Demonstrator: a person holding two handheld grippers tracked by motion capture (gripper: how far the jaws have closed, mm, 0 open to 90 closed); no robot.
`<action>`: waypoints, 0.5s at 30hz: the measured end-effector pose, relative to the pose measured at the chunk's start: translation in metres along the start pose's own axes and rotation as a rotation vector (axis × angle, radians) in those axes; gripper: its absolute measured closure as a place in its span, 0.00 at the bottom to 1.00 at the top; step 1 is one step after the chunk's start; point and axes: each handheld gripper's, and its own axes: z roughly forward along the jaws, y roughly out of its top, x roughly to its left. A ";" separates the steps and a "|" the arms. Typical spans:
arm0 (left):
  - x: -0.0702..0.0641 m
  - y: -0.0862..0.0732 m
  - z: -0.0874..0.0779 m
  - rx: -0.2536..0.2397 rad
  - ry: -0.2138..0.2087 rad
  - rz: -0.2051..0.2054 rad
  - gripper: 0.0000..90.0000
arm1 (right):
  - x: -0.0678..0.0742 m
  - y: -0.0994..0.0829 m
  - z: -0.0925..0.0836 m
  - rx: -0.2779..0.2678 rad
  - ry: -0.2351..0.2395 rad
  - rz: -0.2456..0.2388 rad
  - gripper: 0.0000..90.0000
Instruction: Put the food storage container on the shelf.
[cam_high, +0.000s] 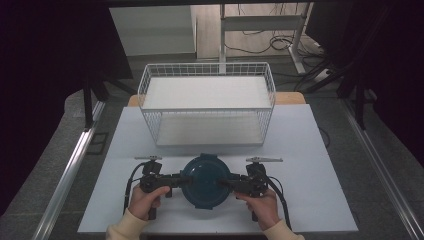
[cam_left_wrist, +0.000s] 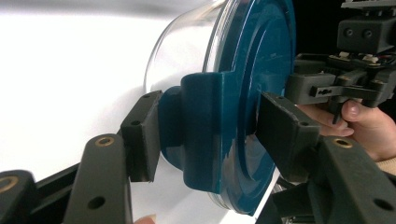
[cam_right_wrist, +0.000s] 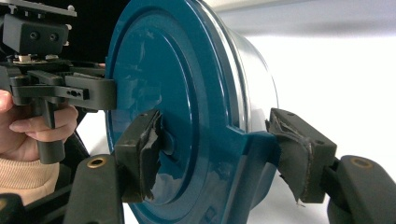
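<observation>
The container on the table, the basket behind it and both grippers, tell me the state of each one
Container: on the table, teal lid on, side latches folded down.
Wire basket: upright, nothing in it.
Left gripper: shut on the lid's latch.
Right gripper: jaws around the lid's other latch, one pad on the lid top, the other at the latch.

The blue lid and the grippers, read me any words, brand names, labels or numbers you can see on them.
None can be read. The blue lid is plain, with raised rings and scuffs, no lettering.
The left gripper and right gripper carry no legible marks.
The wire basket and table bear no text.
</observation>
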 end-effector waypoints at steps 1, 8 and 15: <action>-0.002 0.000 -0.002 -0.006 -0.002 0.005 0.48 | 0.001 0.001 -0.001 -0.007 0.003 -0.007 0.40; -0.018 0.001 -0.014 -0.043 -0.004 0.065 0.49 | 0.016 0.007 -0.013 -0.035 0.002 -0.104 0.40; -0.032 0.003 -0.023 -0.077 -0.010 0.113 0.49 | 0.033 0.014 -0.028 -0.068 -0.012 -0.201 0.40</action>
